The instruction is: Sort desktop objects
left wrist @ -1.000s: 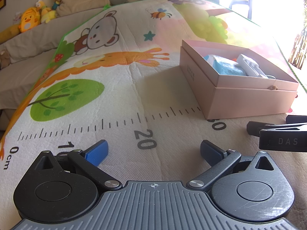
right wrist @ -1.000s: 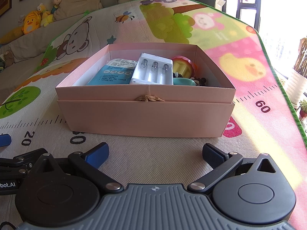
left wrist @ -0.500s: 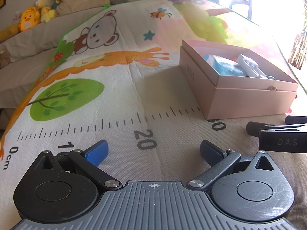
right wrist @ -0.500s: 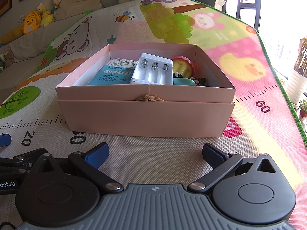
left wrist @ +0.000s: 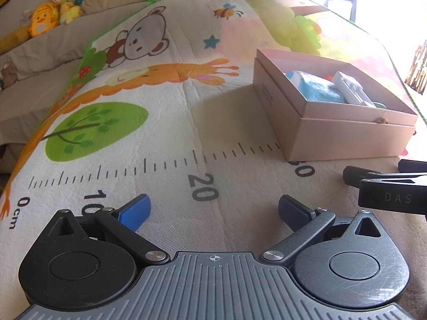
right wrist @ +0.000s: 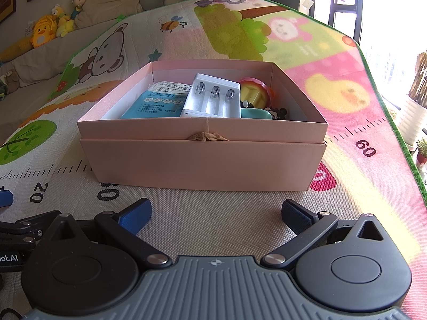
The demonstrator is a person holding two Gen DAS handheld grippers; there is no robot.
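Pink box (right wrist: 202,160); white charger (right wrist: 210,98), blue packet (right wrist: 157,104) inside. My mat (right wrist: 333,80): cartoon animals, printed black ruler.

Play mat (right wrist: 218,213): woven-looking texture, matt, printed cartoon pattern. Box (right wrist: 202,160): pink cardboard, matt, smooth; frayed paper tear at near rim. Battery charger (right wrist: 210,98): white plastic, glossy, metal springs. Blue pack (right wrist: 157,104): printed, slightly shiny. Right tool (right wrist: 216,213): black matt plastic, ribbed grey base, metal pivots. Left tool (left wrist: 213,210): same, fine scratches. Plush toys (right wrist: 42,30): soft cloth.
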